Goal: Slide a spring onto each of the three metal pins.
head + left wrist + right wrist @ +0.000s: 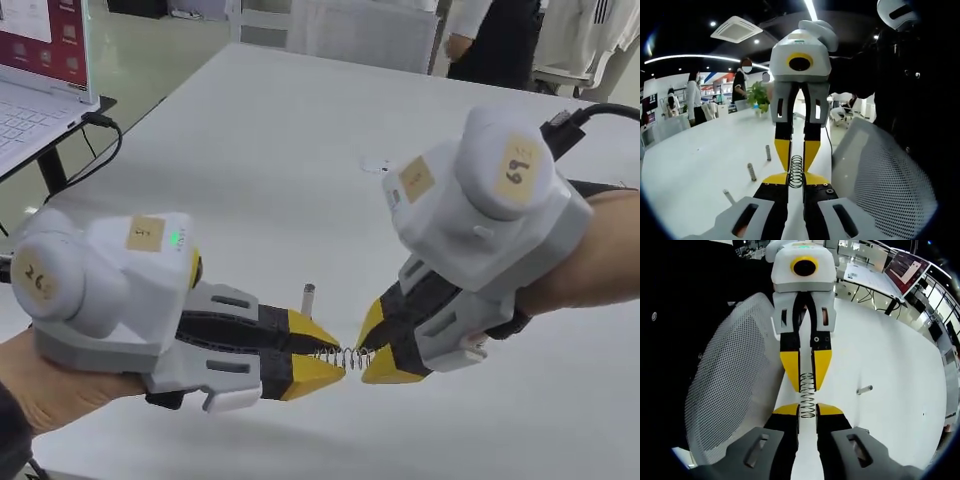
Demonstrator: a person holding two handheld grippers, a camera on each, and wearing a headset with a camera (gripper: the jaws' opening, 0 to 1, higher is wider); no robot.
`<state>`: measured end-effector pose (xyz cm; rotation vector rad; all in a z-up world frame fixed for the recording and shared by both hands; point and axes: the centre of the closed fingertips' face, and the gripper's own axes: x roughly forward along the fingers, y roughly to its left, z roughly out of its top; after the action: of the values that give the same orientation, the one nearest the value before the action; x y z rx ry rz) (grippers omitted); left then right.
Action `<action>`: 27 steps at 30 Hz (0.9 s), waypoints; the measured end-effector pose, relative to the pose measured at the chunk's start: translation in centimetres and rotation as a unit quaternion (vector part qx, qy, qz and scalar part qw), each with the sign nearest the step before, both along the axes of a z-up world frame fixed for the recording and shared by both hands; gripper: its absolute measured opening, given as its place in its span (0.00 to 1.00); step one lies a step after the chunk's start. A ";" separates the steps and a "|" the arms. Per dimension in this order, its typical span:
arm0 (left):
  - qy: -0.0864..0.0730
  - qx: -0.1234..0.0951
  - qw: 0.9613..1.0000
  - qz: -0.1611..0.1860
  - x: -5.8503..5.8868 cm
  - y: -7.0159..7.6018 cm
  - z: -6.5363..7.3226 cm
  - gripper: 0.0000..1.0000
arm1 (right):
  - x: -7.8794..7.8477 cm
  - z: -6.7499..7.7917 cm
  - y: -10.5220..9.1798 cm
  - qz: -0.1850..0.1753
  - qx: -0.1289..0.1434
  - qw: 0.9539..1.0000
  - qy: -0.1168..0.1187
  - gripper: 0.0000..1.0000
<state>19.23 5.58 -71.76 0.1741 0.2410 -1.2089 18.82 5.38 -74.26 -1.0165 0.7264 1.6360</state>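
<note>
Table (280, 150): a broad white top that carries all the work; both grippers are held low over its near part.
Chair (880, 175): a white mesh backrest just beside the table edge, seen close behind the jaws in both gripper views.
Laptop (30, 60): open on a separate stand at the far left of the head view, with a dark cable hanging from its side.
Left gripper (335, 360): held level in the person's left hand and pointing right; its yellow-tipped jaws are pressed together on one end of the spring.
Right gripper (365, 358): angled down and to the left from the person's right hand, tip to tip with the left one; its jaws pinch the other end of the same spring.
Pins (768, 152): three short metal pegs on the table, spaced apart in a loose row in the left gripper view; in the head view one stands upright just behind the left gripper's jaws.
Spring (348, 355): a small wire coil stretched level between the two pairs of jaw tips, above the table and on none of the pins.
</note>
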 end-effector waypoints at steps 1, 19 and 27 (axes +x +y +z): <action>-0.001 0.001 1.000 0.000 0.0 0.0 0.1 0.02 | 0.0 -0.1 -0.1 0.000 -0.002 1.000 0.001 0.11; -0.003 0.003 1.000 -0.001 0.0 0.1 0.1 0.02 | 0.2 0.7 -0.1 -0.015 0.007 1.000 0.001 0.09; -0.002 0.007 1.000 0.001 0.1 0.2 -0.3 0.02 | 0.0 1.9 0.6 -0.022 0.019 1.000 0.007 0.09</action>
<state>19.35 5.80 -72.02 0.1888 0.2451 -1.2059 18.79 6.00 -72.39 -0.9556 0.7194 1.6150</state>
